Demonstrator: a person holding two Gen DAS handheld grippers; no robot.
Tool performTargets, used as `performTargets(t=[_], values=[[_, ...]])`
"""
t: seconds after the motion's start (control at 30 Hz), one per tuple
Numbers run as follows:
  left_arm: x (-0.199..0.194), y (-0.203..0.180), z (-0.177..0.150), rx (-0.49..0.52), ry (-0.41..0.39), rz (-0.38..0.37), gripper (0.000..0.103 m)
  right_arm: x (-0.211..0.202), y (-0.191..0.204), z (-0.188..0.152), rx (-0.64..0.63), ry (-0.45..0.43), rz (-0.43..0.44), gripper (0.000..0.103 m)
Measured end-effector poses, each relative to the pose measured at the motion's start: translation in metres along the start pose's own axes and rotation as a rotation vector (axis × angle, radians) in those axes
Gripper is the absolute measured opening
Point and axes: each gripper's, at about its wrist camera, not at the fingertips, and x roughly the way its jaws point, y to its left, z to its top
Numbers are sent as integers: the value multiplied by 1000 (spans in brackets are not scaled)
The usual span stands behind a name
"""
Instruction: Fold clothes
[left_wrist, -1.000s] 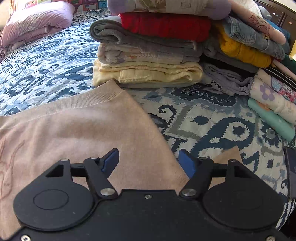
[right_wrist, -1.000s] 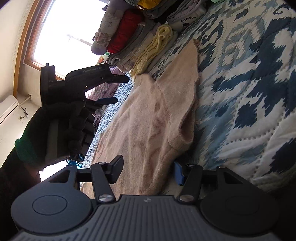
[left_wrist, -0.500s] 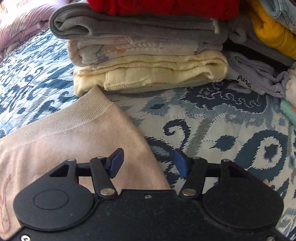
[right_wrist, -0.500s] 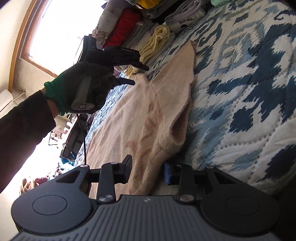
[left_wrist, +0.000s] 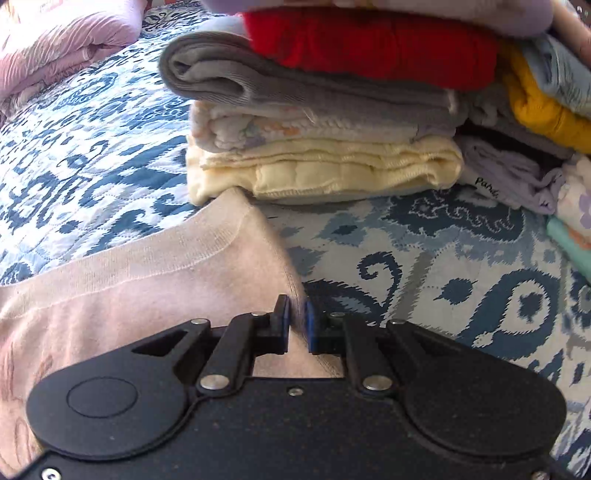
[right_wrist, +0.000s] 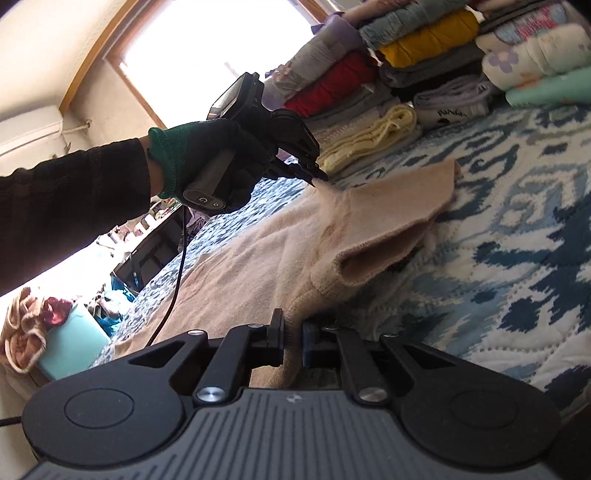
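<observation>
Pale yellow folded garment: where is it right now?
The pale yellow folded garment sits at the bottom of the folded stack on the patterned quilt, under the grey sweater, just beyond the beige sweater.

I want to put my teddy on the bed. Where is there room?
Bare quilt lies between the pink sweater and the folded stacks. More lies left of the stacks. The stacks crowd the far side.

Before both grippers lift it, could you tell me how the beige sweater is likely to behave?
The sweater is soft knit, already bunching where the left gripper and right gripper pinch it, so it will probably sag between them. It looks light, and may drag across the quilt.
</observation>
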Motion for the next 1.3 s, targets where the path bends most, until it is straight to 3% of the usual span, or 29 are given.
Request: performTargets(t=[0.13, 0.47, 0.7, 1.0, 1.3], values=[[-26, 38, -8, -14, -51, -41, 8, 2, 31, -1, -182, -19, 29, 10], [-42, 122, -38, -24, -140, -140, 7, 28, 104, -30, -537, 62, 86, 10], [-31, 150, -51, -3, -165, -177, 7, 49, 130, -52, -643, 113, 105, 10], [-14, 184, -68, -54, -191, -196, 8, 64, 151, -66, -754, 136, 107, 10], [-16, 189, -73, -59, -219, -170, 7, 73, 157, -68, -743, 156, 141, 10]])
